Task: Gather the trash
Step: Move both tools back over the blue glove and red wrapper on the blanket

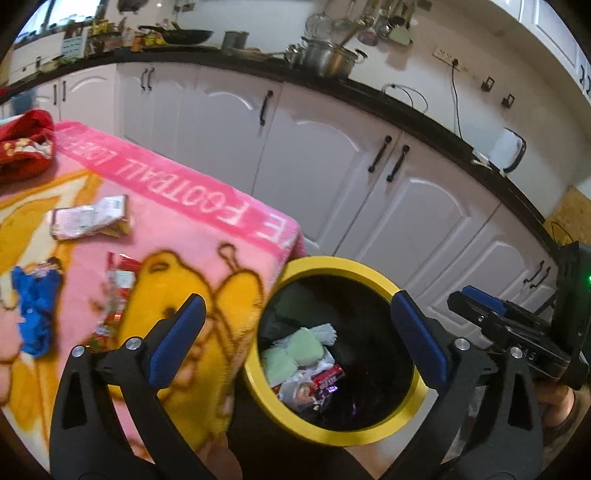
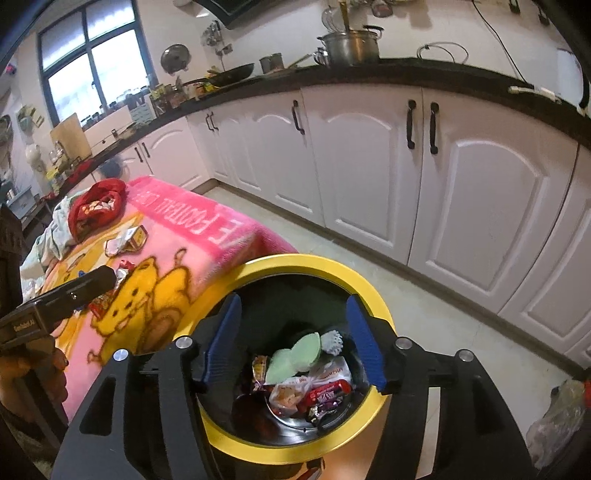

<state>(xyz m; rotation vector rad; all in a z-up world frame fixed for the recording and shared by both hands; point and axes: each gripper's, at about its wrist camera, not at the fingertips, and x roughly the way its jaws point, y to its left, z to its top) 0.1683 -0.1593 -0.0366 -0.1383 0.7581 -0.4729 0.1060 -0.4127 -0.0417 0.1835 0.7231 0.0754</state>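
Observation:
A black bin with a yellow rim [image 1: 334, 263] [image 2: 314, 260] stands beside a table under a pink cartoon blanket [image 1: 207, 258] [image 2: 177, 236]. It holds green sponges [image 1: 295, 350] [image 2: 295, 354] and several wrappers [image 2: 325, 395]. My left gripper [image 1: 295, 332] is open and empty, over the bin's left edge. My right gripper [image 2: 293, 339] is open and empty above the bin mouth; it also shows in the left wrist view [image 1: 476, 302]. On the blanket lie a silver wrapper [image 1: 90, 219] [image 2: 125, 240], a red-white wrapper [image 1: 114, 295] and a blue wrapper [image 1: 35, 310].
A red bag [image 1: 26, 144] [image 2: 96, 206] sits at the blanket's far end. White cabinets [image 1: 332, 147] [image 2: 406, 166] with a black counter run behind, carrying a steel pot [image 2: 351, 44] and wok [image 1: 184, 35]. A clear plastic bag [image 2: 557, 417] lies on the floor at right.

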